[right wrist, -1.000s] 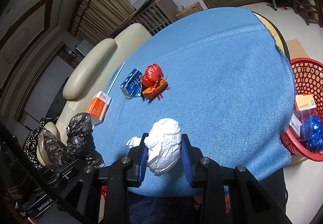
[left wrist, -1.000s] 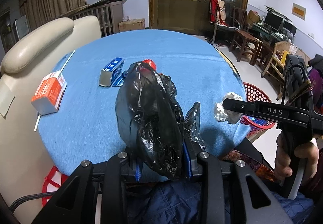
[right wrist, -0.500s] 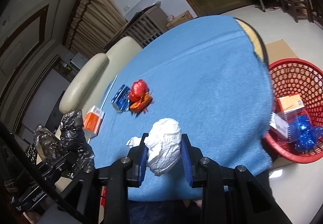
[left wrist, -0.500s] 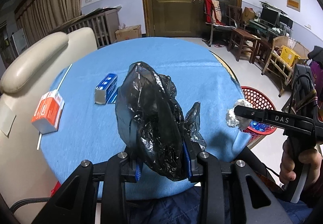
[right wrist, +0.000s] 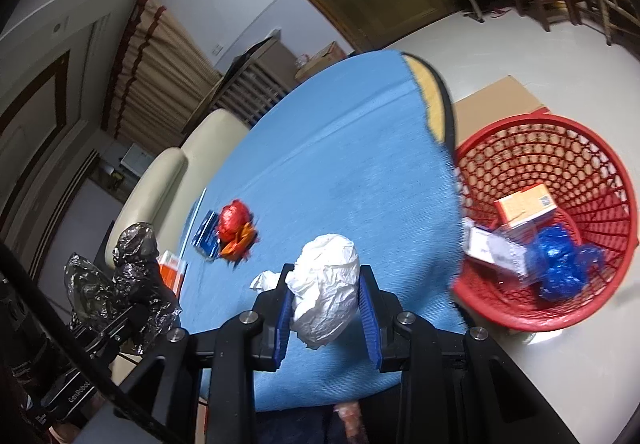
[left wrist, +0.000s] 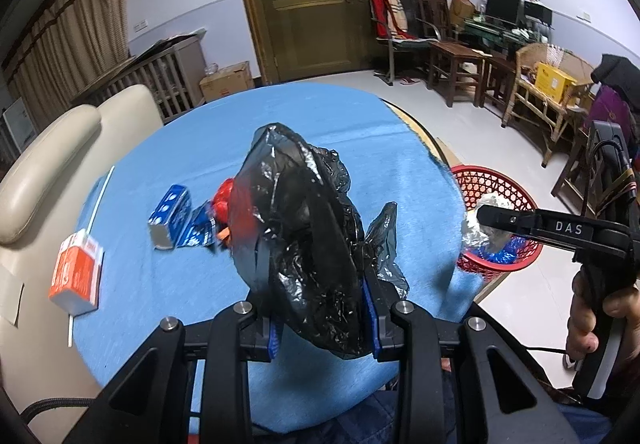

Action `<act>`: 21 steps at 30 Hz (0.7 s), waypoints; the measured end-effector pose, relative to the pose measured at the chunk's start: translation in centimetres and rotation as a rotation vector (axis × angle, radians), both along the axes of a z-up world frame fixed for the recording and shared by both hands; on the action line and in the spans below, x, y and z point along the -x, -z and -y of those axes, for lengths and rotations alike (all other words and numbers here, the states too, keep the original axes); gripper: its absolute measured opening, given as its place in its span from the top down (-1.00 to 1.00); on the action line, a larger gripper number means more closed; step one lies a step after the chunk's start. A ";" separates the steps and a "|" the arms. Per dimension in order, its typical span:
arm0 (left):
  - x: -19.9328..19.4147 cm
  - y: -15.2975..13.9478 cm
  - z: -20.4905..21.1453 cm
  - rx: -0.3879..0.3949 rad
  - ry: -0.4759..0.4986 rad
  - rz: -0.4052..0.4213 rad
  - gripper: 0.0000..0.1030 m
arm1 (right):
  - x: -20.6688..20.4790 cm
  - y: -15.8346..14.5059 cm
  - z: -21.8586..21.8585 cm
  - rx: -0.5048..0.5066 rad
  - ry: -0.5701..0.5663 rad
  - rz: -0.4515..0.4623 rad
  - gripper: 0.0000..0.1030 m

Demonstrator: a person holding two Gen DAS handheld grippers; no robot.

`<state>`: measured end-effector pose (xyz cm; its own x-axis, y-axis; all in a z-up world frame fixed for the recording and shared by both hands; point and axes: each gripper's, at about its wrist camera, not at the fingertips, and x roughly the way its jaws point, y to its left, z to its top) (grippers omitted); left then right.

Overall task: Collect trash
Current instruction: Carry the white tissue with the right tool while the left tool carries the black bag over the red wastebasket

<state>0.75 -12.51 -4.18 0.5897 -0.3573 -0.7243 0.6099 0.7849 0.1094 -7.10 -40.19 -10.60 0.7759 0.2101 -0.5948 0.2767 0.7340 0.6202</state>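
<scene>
Red basket [right wrist: 600, 308] part-filled; both grippers loaded, table still littered.
Left gripper [left wrist: 322, 328] clamps a black plastic bag [left wrist: 304, 244], right gripper [right wrist: 326, 320] grips crumpled white paper [right wrist: 326, 302] near the basket; an orange carton [left wrist: 74, 276], blue box [left wrist: 170, 218] and red wrapper [right wrist: 234, 220] remain on the blue tablecloth [right wrist: 340, 164].

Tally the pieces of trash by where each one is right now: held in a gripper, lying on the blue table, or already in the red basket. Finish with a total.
Held: 2, black plastic bag, white paper wad
On table: 4, orange carton, blue box, red bag, orange wrapper
In basket: 3, orange box, white packet, blue bag
Total: 9

"das" on the right gripper [left wrist: 486, 222].
</scene>
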 end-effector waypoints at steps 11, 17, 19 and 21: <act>0.2 0.7 6.5 -0.012 0.151 -0.041 0.34 | 4.2 -0.2 7.6 -0.015 0.200 0.010 0.37; 0.2 1.9 11.6 0.003 0.298 -0.138 0.34 | 6.9 1.9 12.1 -0.076 0.326 -0.030 0.37; 0.2 2.4 13.3 -0.001 0.331 -0.162 0.34 | 7.6 2.7 13.0 -0.094 0.354 -0.052 0.35; 0.0 3.1 15.1 -0.006 0.369 -0.195 0.33 | 8.0 3.5 13.7 -0.117 0.370 -0.068 0.33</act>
